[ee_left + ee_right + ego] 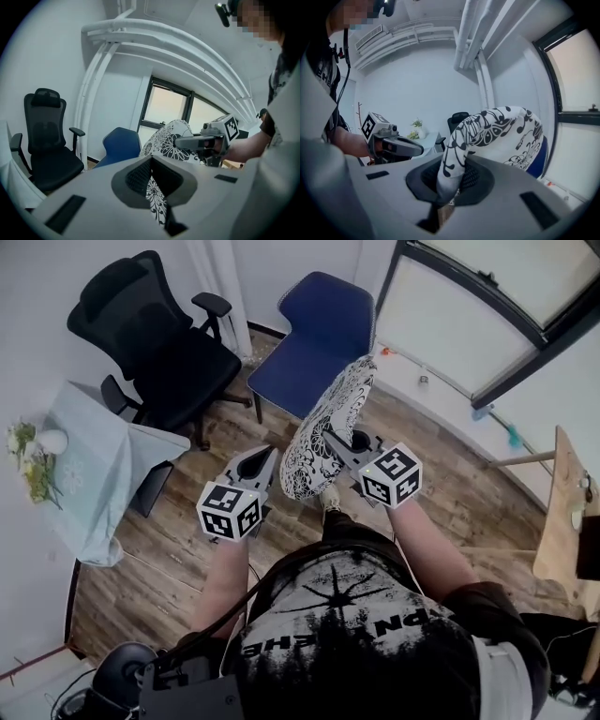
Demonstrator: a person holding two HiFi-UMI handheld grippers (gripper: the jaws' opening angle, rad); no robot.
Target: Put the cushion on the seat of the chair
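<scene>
- While both grippers clamp it, the cushion hangs in the air in front of the person. It stands on edge above the wood-plank floor and rests on no chair.
- The cushion is a soft, plump pad in white fabric printed with black flowers and swirls. Its cover wrinkles where it is pinched.
- The left gripper has its fingers closed on a thin fold of the printed fabric at the cushion's left side. Its own view shows the cloth squeezed flat between the dark ribbed pads.
- The right gripper has its fingers closed on a bunched corner of the cushion. In its own view the fabric puckers up out of the ribbed pads.
- Both grippers are smooth grey wedges that narrow toward the tips. Each has a cube of black-and-white square markers at the back.
- The blue chair stands beyond the cushion, a curved one-piece shell covered in blue fabric.
- In the head view the cushion's top end overlaps the front edge of the seat, but the cushion is not lying on it.
- A black office chair with a headrest and armrests stands left of the blue chair, by the white wall.
- At the far left, a table draped in a pale cloth carries a small bunch of flowers.
</scene>
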